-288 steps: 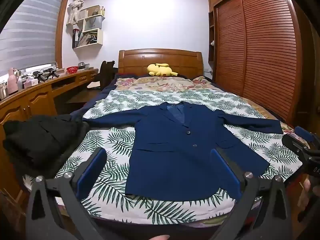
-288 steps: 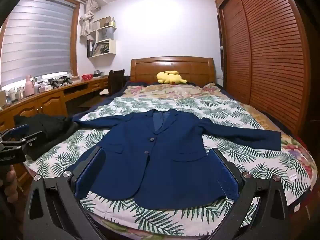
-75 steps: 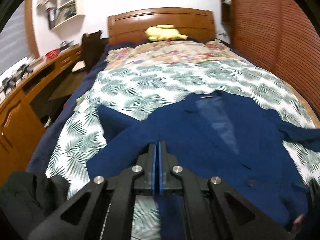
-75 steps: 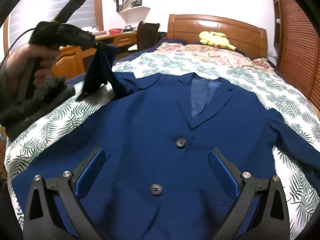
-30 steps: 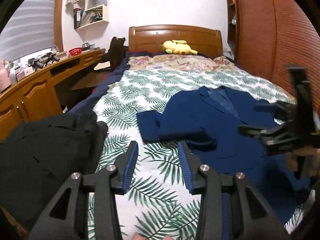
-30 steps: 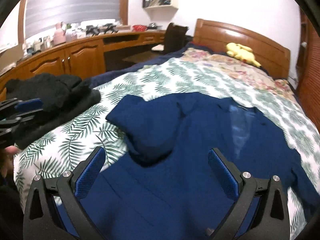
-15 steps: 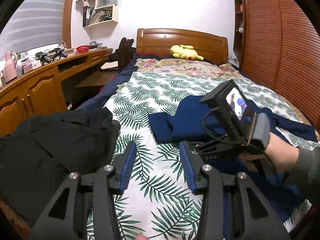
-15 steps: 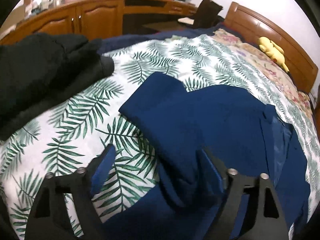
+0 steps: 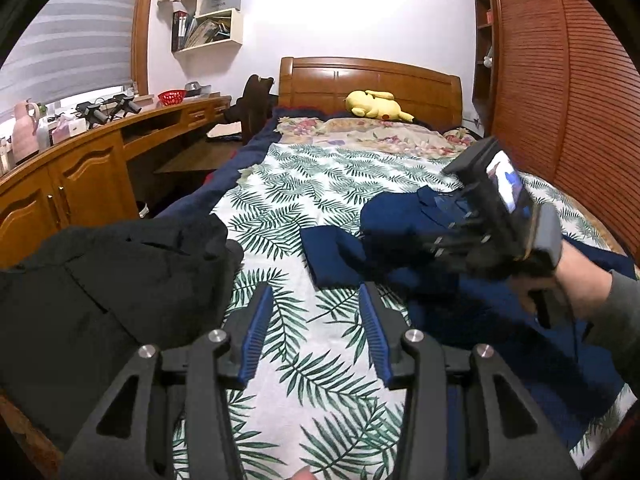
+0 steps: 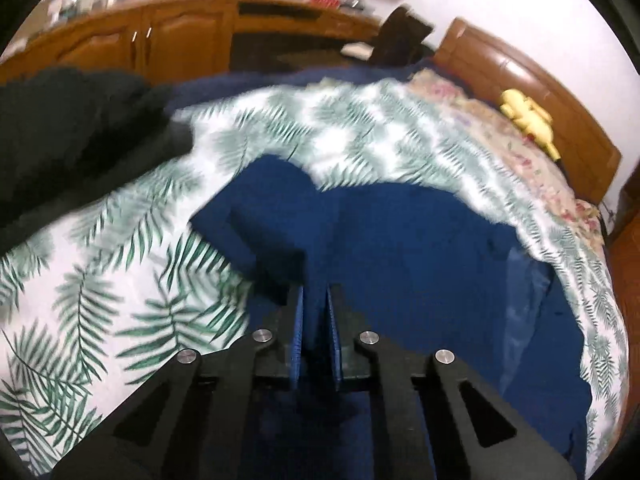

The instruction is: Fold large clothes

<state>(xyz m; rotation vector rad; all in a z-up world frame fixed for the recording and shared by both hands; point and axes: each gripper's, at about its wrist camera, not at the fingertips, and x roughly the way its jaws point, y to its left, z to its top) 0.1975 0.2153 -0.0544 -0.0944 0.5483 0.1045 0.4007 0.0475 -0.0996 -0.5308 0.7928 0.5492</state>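
- A wooden headboard (image 9: 370,88) stood at twelve o'clock against a pale, brightly lit wall (image 9: 352,12).
- A yellow plush toy (image 9: 376,106) lay by the pillows.
- The palm-leaf bedspread (image 9: 304,184) covered the bed.
- At nine o'clock ran a long wooden desk (image 9: 104,148) with cabinets under a window blind (image 9: 68,48).
- Wall shelves (image 9: 208,20) hung at eleven o'clock, holding books.
- A slatted wooden wardrobe (image 9: 560,92) filled the side at two o'clock.

Yellow plush toy (image 9: 376,106) by wooden headboard (image 9: 370,84); red basket (image 9: 172,97) on long desk (image 9: 100,140).
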